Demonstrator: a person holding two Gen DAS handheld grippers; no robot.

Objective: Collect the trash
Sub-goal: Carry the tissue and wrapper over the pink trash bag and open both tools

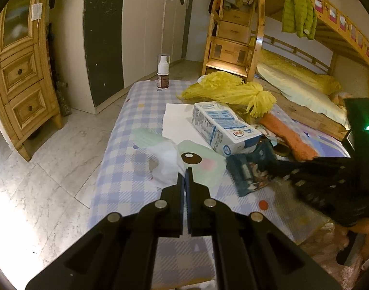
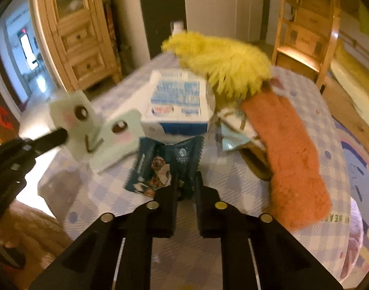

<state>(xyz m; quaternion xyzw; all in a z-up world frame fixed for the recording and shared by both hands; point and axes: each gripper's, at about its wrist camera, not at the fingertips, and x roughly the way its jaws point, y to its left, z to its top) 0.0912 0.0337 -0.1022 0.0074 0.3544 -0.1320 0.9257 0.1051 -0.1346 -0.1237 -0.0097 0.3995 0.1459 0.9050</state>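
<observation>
The table (image 1: 116, 130) has a blue and white checked cloth on it. The biggest thing on it is a fluffy yellow duster (image 1: 229, 89), at the far side. Next to the duster lies a long orange cloth (image 2: 293, 157). A blue and white milk carton (image 1: 223, 126) lies on its side in the middle, partly on a white sheet (image 1: 177, 120). Just in front of the carton is a dark blue snack wrapper (image 2: 165, 166). A small bottle (image 1: 163, 72) stands up at the far edge, well apart from the rest.

The left gripper (image 1: 185, 171) has its jaws pressed together on a thin pale green plastic bag (image 1: 167, 166) with a cartoon face, and 1 side of the bag is lifted off the table. The right gripper (image 2: 187, 176) has its 2 fingers close in on the near end of the snack wrapper, with a narrow gap between them. The wrapper sits crumpled between the fingers.
</observation>
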